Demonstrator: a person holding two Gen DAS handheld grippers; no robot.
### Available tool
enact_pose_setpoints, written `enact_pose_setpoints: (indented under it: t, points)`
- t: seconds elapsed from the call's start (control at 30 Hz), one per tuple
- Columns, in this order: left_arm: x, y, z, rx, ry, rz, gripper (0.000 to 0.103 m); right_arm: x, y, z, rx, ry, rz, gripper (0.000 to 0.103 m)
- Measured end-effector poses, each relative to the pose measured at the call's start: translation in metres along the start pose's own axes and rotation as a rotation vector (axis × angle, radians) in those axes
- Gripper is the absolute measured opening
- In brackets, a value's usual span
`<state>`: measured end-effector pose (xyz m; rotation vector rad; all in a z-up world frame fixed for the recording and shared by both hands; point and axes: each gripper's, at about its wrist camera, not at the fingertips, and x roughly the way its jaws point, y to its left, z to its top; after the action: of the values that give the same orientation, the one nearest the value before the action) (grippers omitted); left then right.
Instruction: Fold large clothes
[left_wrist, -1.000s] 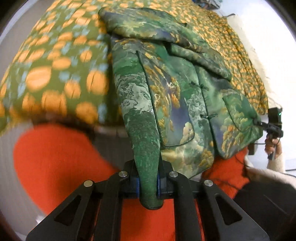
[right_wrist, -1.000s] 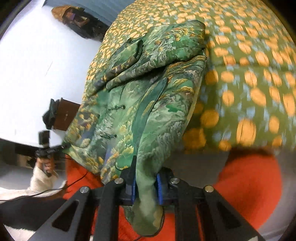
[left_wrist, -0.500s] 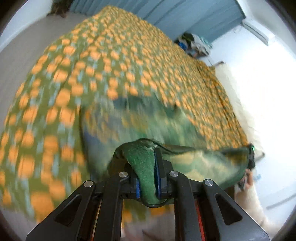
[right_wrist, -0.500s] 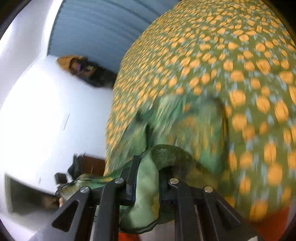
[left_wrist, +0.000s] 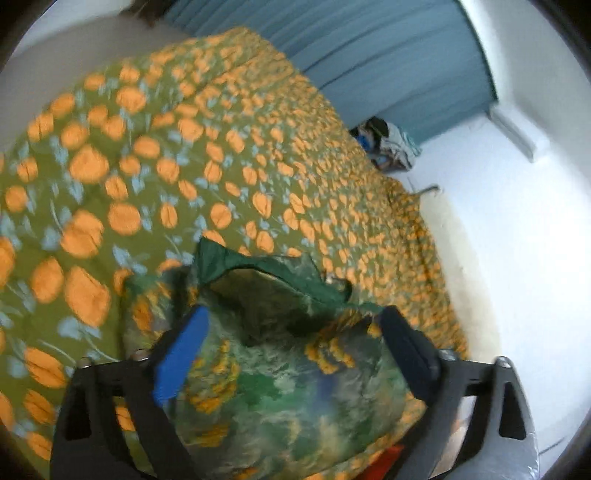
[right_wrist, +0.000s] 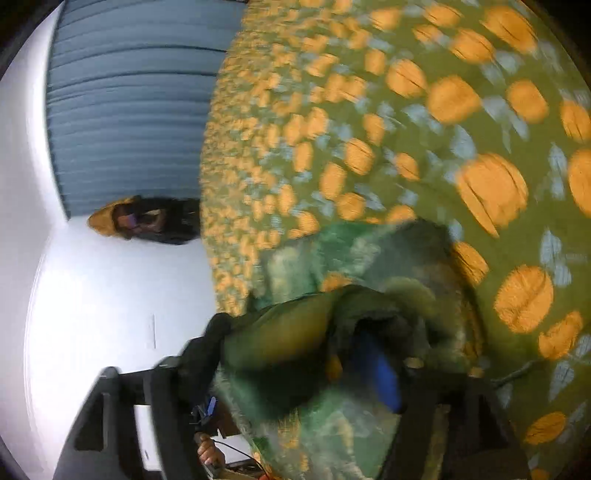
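Orange-dotted bedspread (left_wrist: 155, 155) under green jacket (left_wrist: 280, 387), apparently loose between opening left claw (left_wrist: 295, 347).

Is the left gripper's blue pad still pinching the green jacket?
Apart. In the left wrist view the left gripper is opening, its blue pad swung wide of the jacket lying on the bedspread.
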<state>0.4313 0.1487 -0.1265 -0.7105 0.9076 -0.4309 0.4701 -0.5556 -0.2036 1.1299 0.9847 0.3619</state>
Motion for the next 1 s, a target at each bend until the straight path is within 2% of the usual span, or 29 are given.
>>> enact_pose_setpoints:
  t: [0.1,0.2,0.27,0.3,0.33,0.37,0.4,0.43,0.47,0.57,0.67,0.8,0.87,0.9,1.0]
  points:
    - [0.019,-0.002,-0.014,0.102,0.11,0.09,0.096,-0.007,0.028,0.002,-0.164,-0.01,-0.057,0.089]
    - [0.048,0.003,-0.026,0.113,0.198,0.149,0.096,0.008,0.049,-0.006,-0.399,0.021,-0.252,0.089]
    - [0.064,0.006,-0.026,0.092,0.194,0.182,0.094,0.033,0.057,-0.015,-0.569,0.054,-0.454,0.089]
    - [0.071,0.008,-0.024,0.082,0.193,0.19,0.089,0.041,0.056,-0.017,-0.611,0.057,-0.507,0.089]
    - [0.08,0.007,-0.023,0.069,0.2,0.207,0.069,0.053,0.058,-0.02,-0.646,0.054,-0.557,0.088]
    - [0.087,0.006,-0.023,0.076,0.209,0.251,0.036,0.06,0.059,-0.024,-0.663,0.046,-0.579,0.072]
    - [0.089,0.004,-0.024,0.096,0.207,0.302,0.019,0.064,0.062,-0.026,-0.675,0.038,-0.604,0.051]
    - [0.089,0.003,-0.026,0.106,0.207,0.312,0.014,0.068,0.068,-0.031,-0.693,0.017,-0.664,0.014]
    - [0.081,-0.003,-0.027,0.126,0.185,0.325,0.011,0.065,0.074,-0.037,-0.71,-0.007,-0.703,0.014]
    - [0.052,-0.017,-0.024,0.159,0.106,0.319,0.008,0.052,0.106,-0.053,-0.83,-0.091,-0.736,0.013]
    - [0.029,-0.037,-0.01,0.195,0.0,0.298,0.008,0.034,0.143,-0.054,-0.911,-0.21,-0.713,0.013]
    - [0.032,-0.061,0.001,0.304,-0.164,0.398,0.008,0.041,0.172,-0.037,-0.949,-0.344,-0.705,0.013]
    - [0.054,-0.044,0.004,0.287,-0.183,0.455,0.009,0.059,0.166,-0.029,-0.963,-0.359,-0.739,0.013]
    - [0.068,-0.032,0.003,0.277,-0.165,0.489,0.009,0.071,0.157,-0.023,-0.958,-0.349,-0.763,0.013]
    - [0.105,0.006,-0.009,0.243,-0.095,0.557,0.011,0.107,0.111,-0.013,-0.904,-0.249,-0.848,0.013]
